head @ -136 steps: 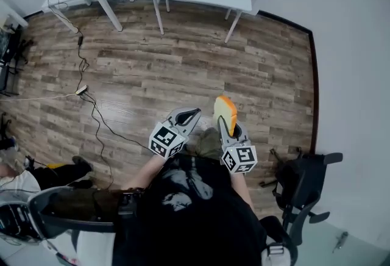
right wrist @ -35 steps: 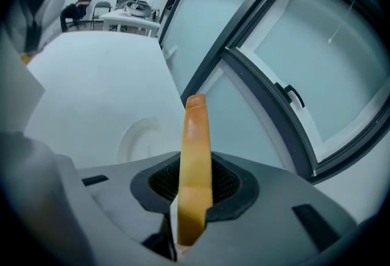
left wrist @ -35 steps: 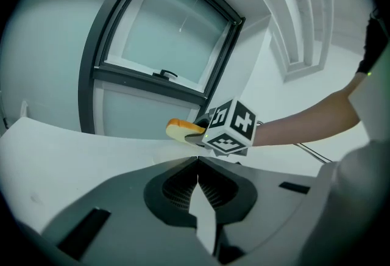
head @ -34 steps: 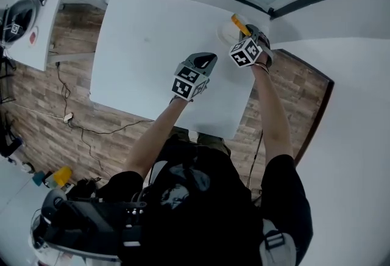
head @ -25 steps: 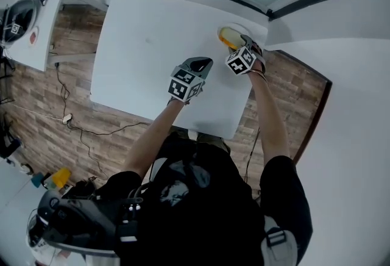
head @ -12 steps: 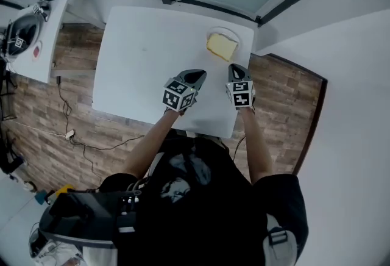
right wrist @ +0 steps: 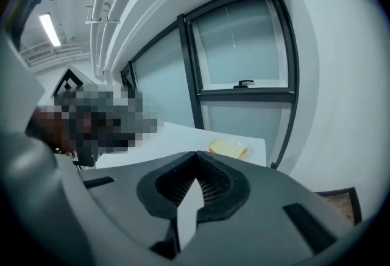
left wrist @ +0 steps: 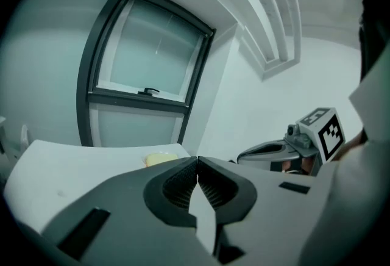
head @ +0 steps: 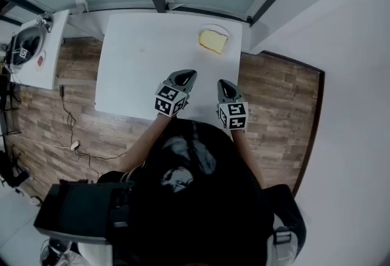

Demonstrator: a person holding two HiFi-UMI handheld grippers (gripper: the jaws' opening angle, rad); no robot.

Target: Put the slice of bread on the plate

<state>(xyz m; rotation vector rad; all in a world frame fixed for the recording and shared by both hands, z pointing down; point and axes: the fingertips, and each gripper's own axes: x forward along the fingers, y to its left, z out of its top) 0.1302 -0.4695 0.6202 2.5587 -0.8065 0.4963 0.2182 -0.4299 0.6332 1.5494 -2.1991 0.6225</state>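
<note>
Though bread point(head: 212, 43) covers most of the plate point(head: 220, 28), left gripper point(head: 189, 74) and right gripper point(head: 222, 83) are closed, empty.

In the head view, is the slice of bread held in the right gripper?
No, the slice of bread lies on the plate at the table's far corner, away from the right gripper.
</note>
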